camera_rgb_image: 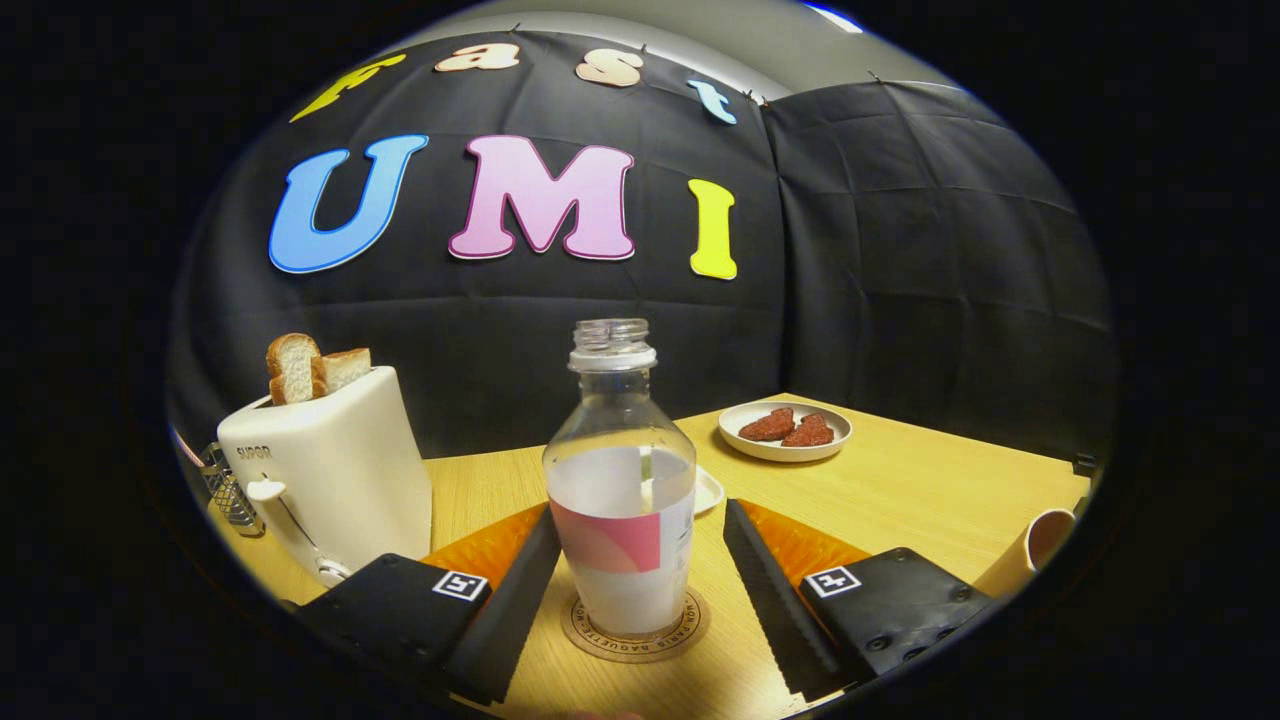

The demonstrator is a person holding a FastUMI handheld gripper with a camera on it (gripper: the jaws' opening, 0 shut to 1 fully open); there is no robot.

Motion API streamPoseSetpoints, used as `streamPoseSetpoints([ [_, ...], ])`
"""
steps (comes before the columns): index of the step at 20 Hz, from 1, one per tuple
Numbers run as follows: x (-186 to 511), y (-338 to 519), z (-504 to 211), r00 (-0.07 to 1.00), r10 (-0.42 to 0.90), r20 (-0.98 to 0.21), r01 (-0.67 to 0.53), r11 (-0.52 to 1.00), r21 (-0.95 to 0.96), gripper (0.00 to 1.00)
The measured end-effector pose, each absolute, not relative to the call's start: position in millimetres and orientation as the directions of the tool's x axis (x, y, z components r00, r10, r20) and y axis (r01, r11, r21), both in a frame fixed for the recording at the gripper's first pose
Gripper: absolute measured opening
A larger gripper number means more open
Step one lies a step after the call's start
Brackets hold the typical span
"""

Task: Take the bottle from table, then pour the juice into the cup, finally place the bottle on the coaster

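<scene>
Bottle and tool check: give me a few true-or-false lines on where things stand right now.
1. The bottle stands upright on the coaster. True.
2. The bottle has its cap on. False: its neck is open.
3. The tool is shut on the bottle. False: its fingers stand open to either side, with a gap on the right.
4. Bread slices stick out of the toaster. True.
5. The plate beyond the bottle is bare. False: it holds two reddish pieces.

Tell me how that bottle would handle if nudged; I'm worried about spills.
The bottle stands capless on the coaster, so tipping would probably spill. It looks like thin clear plastic, likely light and squeezable. The gripper is open, fingers apart on either side.
</scene>
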State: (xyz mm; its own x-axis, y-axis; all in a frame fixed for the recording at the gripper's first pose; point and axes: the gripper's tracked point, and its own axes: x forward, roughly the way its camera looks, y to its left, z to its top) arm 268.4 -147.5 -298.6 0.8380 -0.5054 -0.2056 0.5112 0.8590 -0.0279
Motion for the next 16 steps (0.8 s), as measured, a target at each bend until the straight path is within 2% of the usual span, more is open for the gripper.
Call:
streamPoseSetpoints([
  [8, 250.8, -136.2, -283.6, 0.859, -0.473, -0.196, 0.472, 0.880, -0.057, 0.99],
  [16, 204.0, -110.5, -253.4, 0.888, -0.419, -0.193, 0.414, 0.908, -0.067, 0.99],
])
